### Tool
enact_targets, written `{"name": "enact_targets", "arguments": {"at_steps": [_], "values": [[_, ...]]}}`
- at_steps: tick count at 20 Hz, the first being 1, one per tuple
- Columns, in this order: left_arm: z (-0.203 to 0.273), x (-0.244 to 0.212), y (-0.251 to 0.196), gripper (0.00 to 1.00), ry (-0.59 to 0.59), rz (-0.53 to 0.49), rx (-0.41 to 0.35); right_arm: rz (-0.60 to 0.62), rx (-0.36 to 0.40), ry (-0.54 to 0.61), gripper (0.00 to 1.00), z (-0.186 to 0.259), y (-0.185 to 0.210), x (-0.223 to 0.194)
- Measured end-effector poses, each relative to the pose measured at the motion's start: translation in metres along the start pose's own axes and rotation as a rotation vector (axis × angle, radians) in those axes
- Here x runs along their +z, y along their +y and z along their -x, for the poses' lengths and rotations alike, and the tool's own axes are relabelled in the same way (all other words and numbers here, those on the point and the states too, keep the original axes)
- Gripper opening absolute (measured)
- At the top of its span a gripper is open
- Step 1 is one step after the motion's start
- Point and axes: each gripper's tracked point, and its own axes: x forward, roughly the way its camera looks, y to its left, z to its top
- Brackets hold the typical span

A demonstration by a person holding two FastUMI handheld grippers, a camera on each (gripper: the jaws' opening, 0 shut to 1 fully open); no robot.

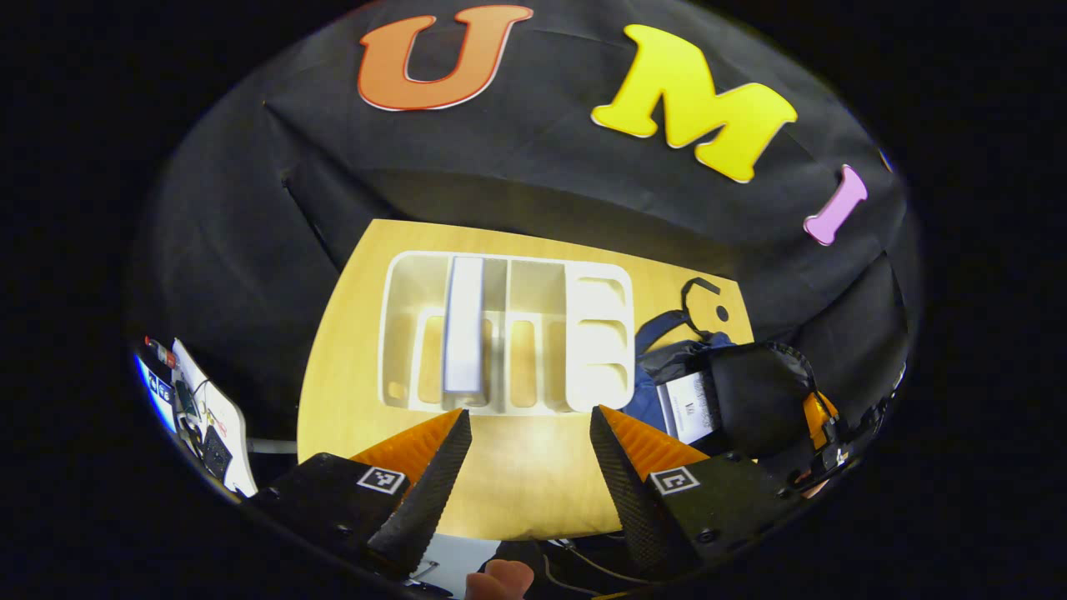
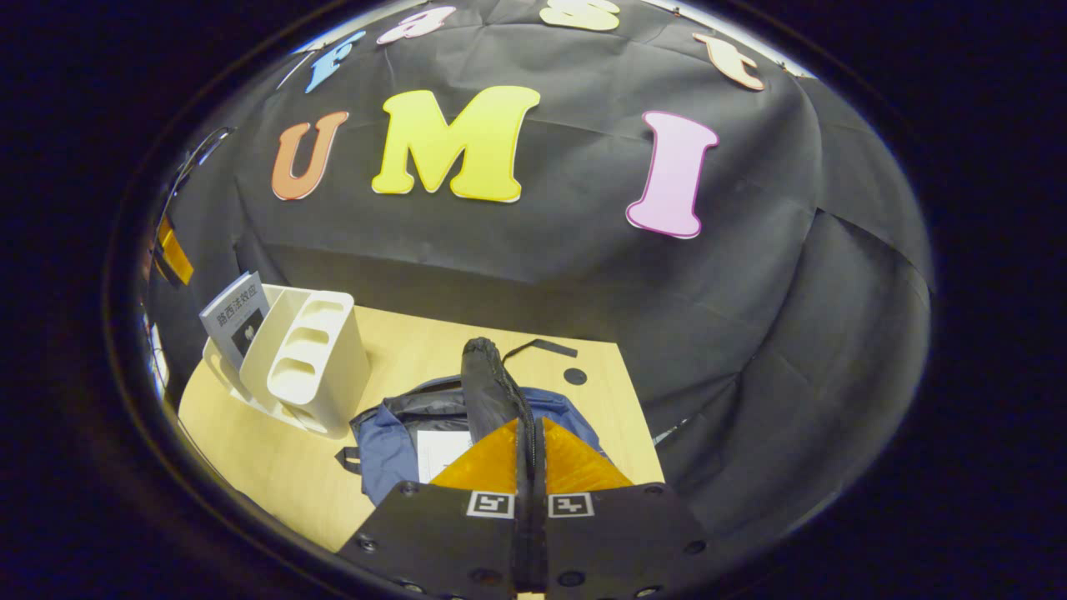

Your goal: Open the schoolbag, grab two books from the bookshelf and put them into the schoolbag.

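A white bookshelf (image 1: 500, 333) stands on the wooden table with one pale book (image 1: 463, 325) upright in a slot. My left gripper (image 1: 529, 417) hovers open just in front of it, nothing between its fingers. To the right lies the blue schoolbag (image 1: 654, 392), with a white book (image 1: 688, 404) inside. My right gripper (image 2: 530, 437) is shut on the bag's black flap (image 2: 492, 383) and holds it up; from the left gripper view that gripper (image 1: 817, 417) sits behind the raised flap (image 1: 754, 392). The right gripper view also has the bookshelf (image 2: 308, 358), its book (image 2: 237, 317) and the book in the bag (image 2: 442, 450).
The wooden table (image 1: 517, 483) has bare room in front of the bookshelf. A black strap (image 2: 542, 346) and a round dark hole (image 2: 574, 376) lie behind the bag. Off the table's left edge stands a white board with devices (image 1: 208, 408). A fingertip (image 1: 500, 579) shows below.
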Motion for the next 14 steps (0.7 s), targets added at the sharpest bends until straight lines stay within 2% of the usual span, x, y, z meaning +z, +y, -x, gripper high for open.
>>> {"name": "enact_targets", "arguments": {"at_steps": [4, 8, 14], "values": [[-0.014, 0.012, 0.015, 0.91, 0.118, 0.014, -0.01, -0.01, -0.02, 0.005, 0.0, 0.001, -0.001, -0.002], [-0.039, 0.029, 0.036, 0.9, 0.207, -0.017, 0.018, -0.012, -0.046, 0.016, 0.0, 0.006, -0.005, -0.008], [-0.094, 0.033, 0.028, 0.91, 0.345, 0.003, 0.008, -0.038, -0.075, 0.034, 0.0, 0.004, -0.011, -0.013]]}}
